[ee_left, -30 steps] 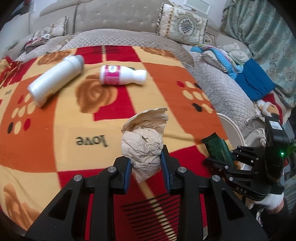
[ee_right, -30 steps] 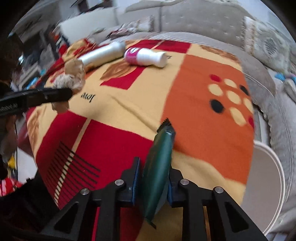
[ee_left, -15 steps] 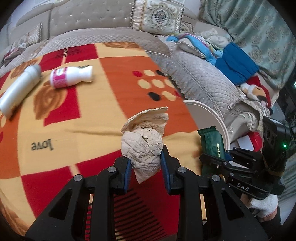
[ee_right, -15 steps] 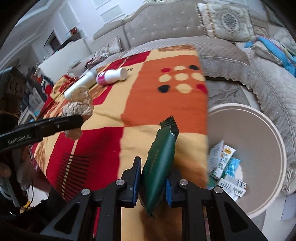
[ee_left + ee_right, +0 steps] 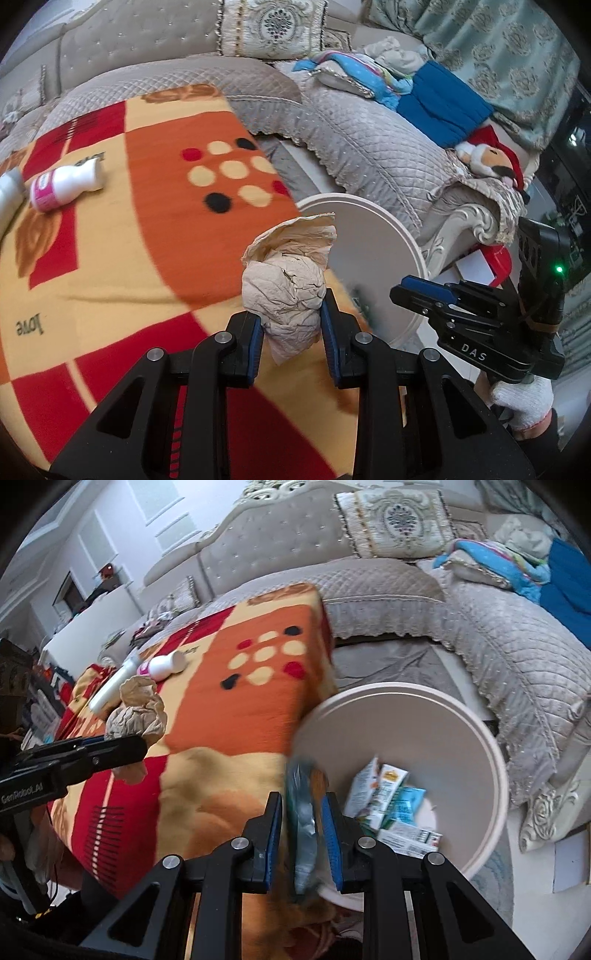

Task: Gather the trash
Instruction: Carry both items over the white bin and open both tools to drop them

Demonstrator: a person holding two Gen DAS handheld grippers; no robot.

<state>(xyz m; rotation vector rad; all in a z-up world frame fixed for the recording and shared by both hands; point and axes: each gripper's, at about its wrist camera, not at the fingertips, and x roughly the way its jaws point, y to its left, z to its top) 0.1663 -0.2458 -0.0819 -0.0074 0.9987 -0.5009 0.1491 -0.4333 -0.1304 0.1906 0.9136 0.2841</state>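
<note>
Gripping crumpled paper (image 5: 286, 291), left gripper (image 5: 291, 334) nears bin rim (image 5: 402, 229); right gripper (image 5: 302, 834) (over bin) clamps wrapper (image 5: 304, 812).

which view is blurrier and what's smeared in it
Right wrist view: green wrapper in the right gripper and the bin's near rim smear. Left wrist view: crumpled paper in the left gripper stays sharp, blanket soft.

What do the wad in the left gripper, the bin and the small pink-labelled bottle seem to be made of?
Wad: beige paper, matte, with sharp creases and torn edges.
Bin: probably plastic, cream, smooth with a soft sheen and a moulded rim.
Bottle: likely white plastic, lightly glossy, with a pink label.
</note>
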